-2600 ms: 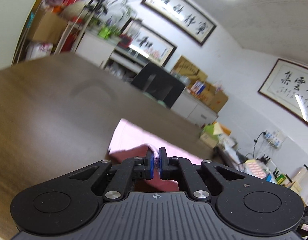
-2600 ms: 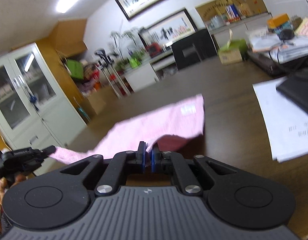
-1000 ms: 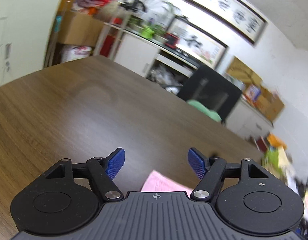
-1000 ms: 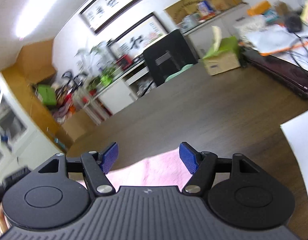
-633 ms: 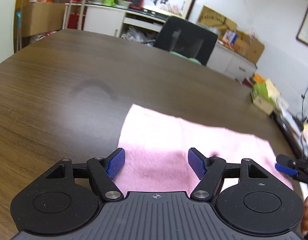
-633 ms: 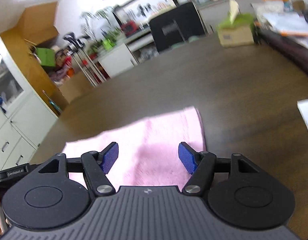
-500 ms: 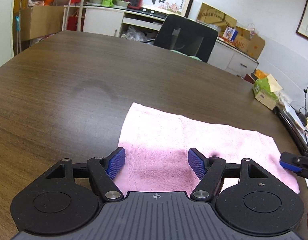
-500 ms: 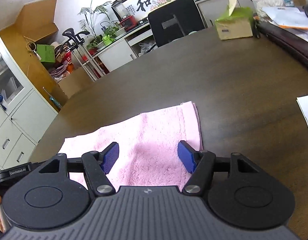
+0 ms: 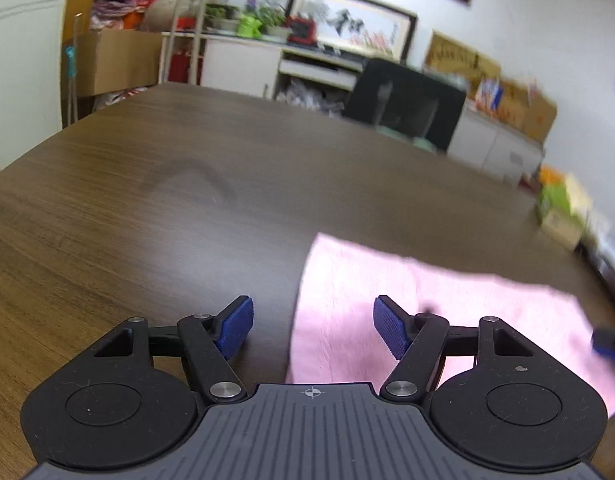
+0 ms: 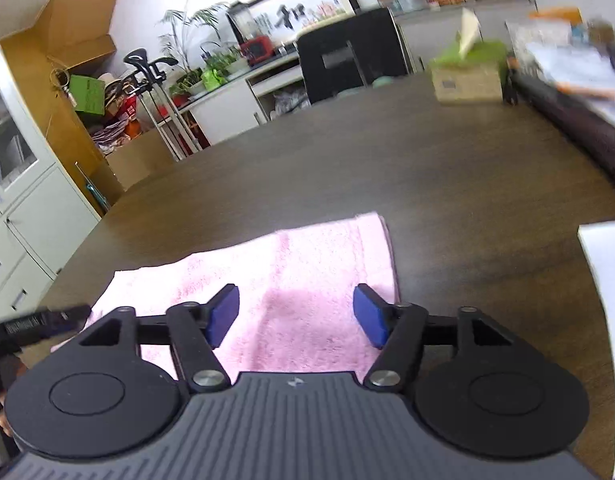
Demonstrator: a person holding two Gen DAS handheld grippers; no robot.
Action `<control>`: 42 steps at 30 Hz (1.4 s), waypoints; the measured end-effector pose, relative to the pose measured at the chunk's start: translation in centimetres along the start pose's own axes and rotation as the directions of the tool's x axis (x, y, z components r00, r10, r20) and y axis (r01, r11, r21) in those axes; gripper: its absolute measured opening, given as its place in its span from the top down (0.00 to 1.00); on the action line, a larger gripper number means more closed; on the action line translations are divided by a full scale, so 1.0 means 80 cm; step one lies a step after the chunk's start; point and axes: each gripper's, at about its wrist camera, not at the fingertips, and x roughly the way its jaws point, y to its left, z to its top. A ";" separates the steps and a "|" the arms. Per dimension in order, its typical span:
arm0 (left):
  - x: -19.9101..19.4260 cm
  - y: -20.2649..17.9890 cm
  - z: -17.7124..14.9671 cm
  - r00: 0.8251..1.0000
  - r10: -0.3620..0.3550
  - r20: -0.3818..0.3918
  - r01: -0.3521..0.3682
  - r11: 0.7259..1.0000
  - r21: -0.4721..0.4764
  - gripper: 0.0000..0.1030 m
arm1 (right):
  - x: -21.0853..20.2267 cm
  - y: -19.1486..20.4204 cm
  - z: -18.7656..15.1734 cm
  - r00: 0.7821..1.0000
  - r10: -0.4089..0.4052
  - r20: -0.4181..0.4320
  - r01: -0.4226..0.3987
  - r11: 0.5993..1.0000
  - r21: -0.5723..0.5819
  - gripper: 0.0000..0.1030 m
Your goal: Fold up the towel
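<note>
A pink towel (image 9: 447, 308) lies flat, folded, on the dark wooden table (image 9: 167, 208). My left gripper (image 9: 312, 330) is open and empty above the towel's left edge, its left pad over bare wood. In the right wrist view the towel (image 10: 307, 268) lies under my right gripper (image 10: 297, 318), which is open and empty over its right part. The right gripper's tip shows at the right edge of the left wrist view (image 9: 609, 346). The left gripper's tip shows at the left edge of the right wrist view (image 10: 39, 324).
A white sheet of paper (image 10: 607, 280) lies on the table to the right of the towel. A green tissue box (image 10: 467, 68) and a dark case (image 10: 575, 120) stand at the far right. A black chair (image 9: 403, 104) stands behind the table.
Both grippers held the towel up shut, then opened and let it go; it now lies flat. In the last half second the left gripper has shifted left toward the towel's left edge.
</note>
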 end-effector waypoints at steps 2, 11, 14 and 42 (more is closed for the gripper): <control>-0.006 0.014 0.007 0.999 -0.003 0.038 0.005 0.999 -0.039 0.31 | -0.010 0.034 -0.006 0.999 0.033 0.031 -0.030 0.994 -0.102 0.31; -0.006 0.056 0.024 0.996 0.035 0.086 -0.024 0.993 -0.119 0.26 | -0.020 0.230 -0.080 0.984 0.154 0.092 -0.054 0.744 -0.666 0.14; -0.010 0.061 0.027 0.993 0.054 0.109 -0.041 0.992 -0.118 0.20 | -0.005 0.279 -0.097 0.988 0.150 0.038 -0.072 0.662 -0.746 0.17; -0.013 0.093 0.031 0.998 -0.038 0.057 0.048 0.978 -0.202 0.05 | 0.065 0.383 -0.205 0.998 -0.021 0.053 0.055 0.116 -0.992 0.61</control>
